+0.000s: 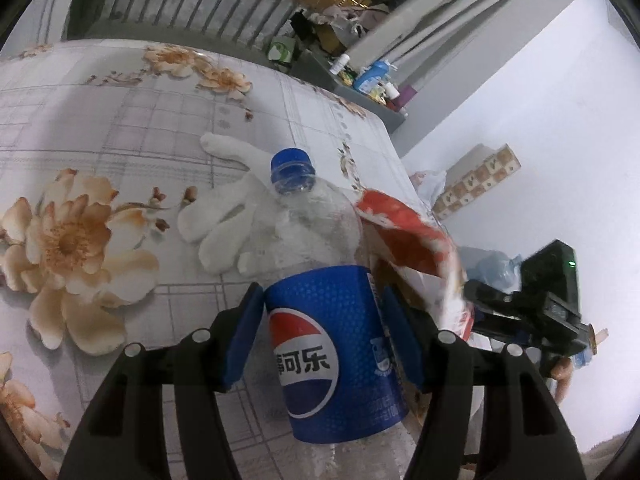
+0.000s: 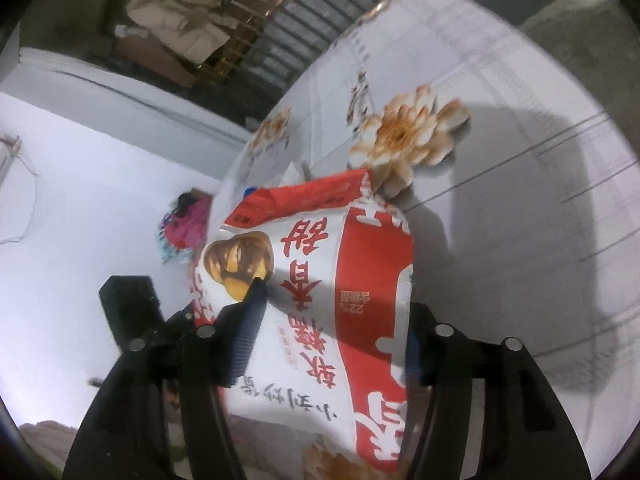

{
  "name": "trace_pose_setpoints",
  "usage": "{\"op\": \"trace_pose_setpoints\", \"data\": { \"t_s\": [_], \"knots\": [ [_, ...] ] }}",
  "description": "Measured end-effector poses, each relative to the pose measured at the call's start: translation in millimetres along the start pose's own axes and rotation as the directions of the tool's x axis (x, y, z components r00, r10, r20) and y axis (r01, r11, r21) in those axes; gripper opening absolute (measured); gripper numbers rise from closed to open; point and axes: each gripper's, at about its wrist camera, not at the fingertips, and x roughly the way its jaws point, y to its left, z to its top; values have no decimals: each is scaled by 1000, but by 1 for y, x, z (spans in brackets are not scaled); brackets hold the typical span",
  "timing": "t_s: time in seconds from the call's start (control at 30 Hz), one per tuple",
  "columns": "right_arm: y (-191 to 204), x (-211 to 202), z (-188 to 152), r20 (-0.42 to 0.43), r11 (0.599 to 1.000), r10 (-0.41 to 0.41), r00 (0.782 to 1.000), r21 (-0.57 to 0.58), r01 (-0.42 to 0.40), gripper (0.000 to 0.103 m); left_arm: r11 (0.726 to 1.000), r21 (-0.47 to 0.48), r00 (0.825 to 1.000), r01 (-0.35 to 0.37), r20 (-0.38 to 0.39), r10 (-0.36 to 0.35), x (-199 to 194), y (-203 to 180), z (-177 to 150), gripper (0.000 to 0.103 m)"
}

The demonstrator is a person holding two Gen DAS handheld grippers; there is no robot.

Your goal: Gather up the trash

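A clear plastic Pepsi bottle [image 1: 332,320] with a blue label and blue cap sits between the blue pads of my left gripper [image 1: 323,296], which is shut on its labelled middle. The bottle is held above a floral bedsheet [image 1: 100,120]. A red and white snack bag [image 2: 320,280] with a chestnut picture fills the right wrist view. My right gripper [image 2: 336,312] is shut on it; the left pad presses its face and the right pad is hidden behind it. In the left wrist view the same bag [image 1: 404,236] hangs just right of the bottle.
A white glove [image 1: 228,224] lies on the bed behind the bottle. A grey shelf [image 1: 372,80] crowded with bottles stands past the bed's far corner. A patterned box [image 1: 480,176] leans against the white wall. Pink clutter [image 2: 188,224] lies on the floor beside the bed.
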Motion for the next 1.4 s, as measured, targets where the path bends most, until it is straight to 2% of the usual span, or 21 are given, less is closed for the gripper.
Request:
{"op": "trace_pose_setpoints", "data": {
  "t_s": [0.13, 0.27, 0.47, 0.57, 0.7, 0.8, 0.9, 0.97, 1.03, 1.13, 1.17, 1.23, 1.3, 1.4],
  "knots": [
    [17, -21, 3, 103, 998, -44, 994, -45, 49, 72, 1000, -25, 1000, 2, 23, -1, -11, 7, 0, 60],
    [13, -36, -9, 144, 997, -64, 988, -26, 68, 72, 999, -43, 1000, 7, 28, -6, -18, 13, -2, 60],
    [3, -59, -22, 202, 997, -78, 976, -5, 80, 72, 1000, -12, 997, 14, 71, -13, -37, 10, -5, 60],
    [-1, -65, -24, 202, 998, -68, 977, 7, 68, 72, 998, 12, 994, 60, 92, -61, -45, 3, -3, 60],
    [-7, -63, -24, 189, 999, -26, 982, 39, 19, 72, 985, 56, 983, 165, 69, -169, -42, -16, 5, 60],
    [-11, -63, -23, 177, 998, -14, 984, 57, 4, 72, 982, 73, 983, 175, 38, -178, -30, -31, 13, 60],
    [-15, -57, -19, 159, 998, -6, 987, 65, -4, 69, 986, 97, 991, 135, 7, -136, -10, -42, 23, 60],
    [-18, -51, -17, 142, 997, 0, 990, 72, -10, 63, 989, 106, 995, 103, -20, -101, -1, -44, 27, 60],
    [-21, -47, -14, 128, 997, 8, 992, 78, -18, 59, 989, 120, 995, 91, -45, -87, 6, -48, 28, 60],
    [-23, -44, -14, 109, 996, 24, 994, 83, -33, 47, 986, 133, 993, 105, -74, -96, 12, -52, 27, 58],
    [-24, -43, -14, 105, 996, 27, 994, 86, -36, 42, 984, 130, 990, 125, -84, -115, 13, -53, 27, 55],
    [-24, -45, -14, 108, 996, 24, 994, 86, -34, 40, 977, 114, 982, 178, -82, -169, 11, -55, 26, 54],
    [-26, -51, -14, 125, 996, 21, 992, 80, -31, 39, 960, 110, 966, 258, -50, -254, 2, -55, 26, 53],
    [-33, -59, -15, 149, 995, 38, 988, 86, -51, 34, 916, 76, 919, 393, -34, -392, -6, -55, 30, 53]
  ]
}}
